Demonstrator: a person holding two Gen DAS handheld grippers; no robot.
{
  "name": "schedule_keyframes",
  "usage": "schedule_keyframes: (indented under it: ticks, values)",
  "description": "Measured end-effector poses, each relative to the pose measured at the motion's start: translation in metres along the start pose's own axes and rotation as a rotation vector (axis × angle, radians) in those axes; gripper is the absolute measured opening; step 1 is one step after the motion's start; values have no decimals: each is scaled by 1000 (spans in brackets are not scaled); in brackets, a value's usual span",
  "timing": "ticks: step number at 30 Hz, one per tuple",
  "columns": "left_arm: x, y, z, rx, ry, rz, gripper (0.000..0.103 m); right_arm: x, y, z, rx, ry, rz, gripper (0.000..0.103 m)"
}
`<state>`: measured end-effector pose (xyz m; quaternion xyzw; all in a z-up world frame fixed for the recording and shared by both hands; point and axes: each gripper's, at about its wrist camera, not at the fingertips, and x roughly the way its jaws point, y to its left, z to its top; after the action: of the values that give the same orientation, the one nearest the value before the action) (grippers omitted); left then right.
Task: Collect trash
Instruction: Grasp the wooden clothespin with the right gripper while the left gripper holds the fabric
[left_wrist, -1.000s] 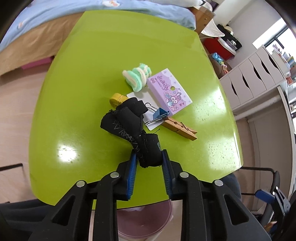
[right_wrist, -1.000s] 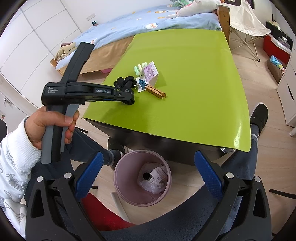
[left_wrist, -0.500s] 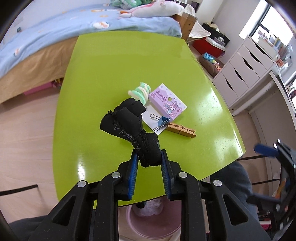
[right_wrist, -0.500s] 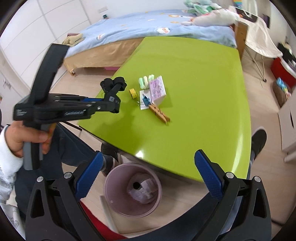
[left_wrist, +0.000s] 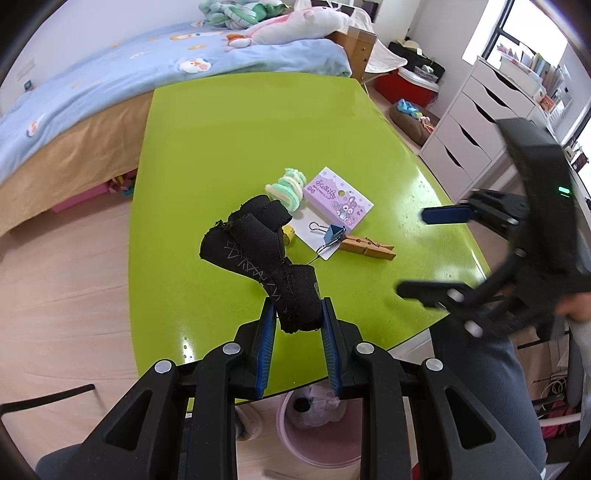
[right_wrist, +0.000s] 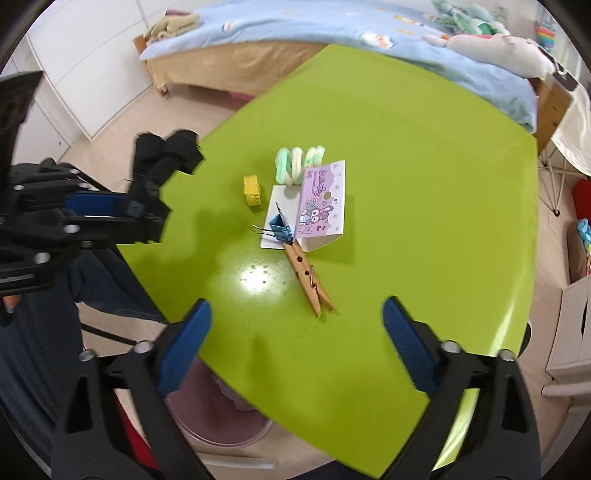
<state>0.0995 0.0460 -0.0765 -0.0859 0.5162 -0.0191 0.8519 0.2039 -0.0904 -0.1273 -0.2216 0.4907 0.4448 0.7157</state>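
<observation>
My left gripper is shut on a black fabric scrap and holds it above the near-left part of the green table; it also shows in the right wrist view. On the table lie a wooden clothespin, a blue binder clip, a purple bunny card, a green-white fluffy piece and a small yellow piece. My right gripper is open and empty, above the table's near edge, in front of the clothespin. A pink trash bin stands on the floor below the table edge.
A bed with a blue cover and plush toys runs behind the table. White drawers stand at the right. The person's legs are beside the bin.
My left gripper has lifted the black scrap and drawn back toward the near edge. My right gripper has moved forward over the table, closer to the clothespin.
</observation>
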Motion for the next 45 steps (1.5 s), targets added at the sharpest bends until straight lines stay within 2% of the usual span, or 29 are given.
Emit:
schedule_keyframes:
  ticks: [4, 11, 12, 15, 20, 33, 45]
  values:
    - [0, 2, -3, 13, 4, -5, 24, 17, -1, 4, -30, 38, -11, 60]
    - [0, 3, -6, 22, 9, -14, 24, 28, -2, 8, -30, 60, -31, 35]
    - [0, 3, -6, 23, 9, -16, 24, 30, -2, 8, -34, 68, -33, 27]
    - [1, 1, -6, 30, 10, -23, 24, 31, -1, 7, -36, 71, -40, 13]
    - [-1, -1, -9, 36, 3, -27, 24, 23, 1, 4, -31, 57, -45, 12]
    - [-17, -13, -23, 62, -15, -38, 24, -42, 23, -38, 74, -69, 5, 12]
    - [-45, -36, -53, 109, -46, -54, 24, -95, 67, -78, 56, -150, 25, 12]
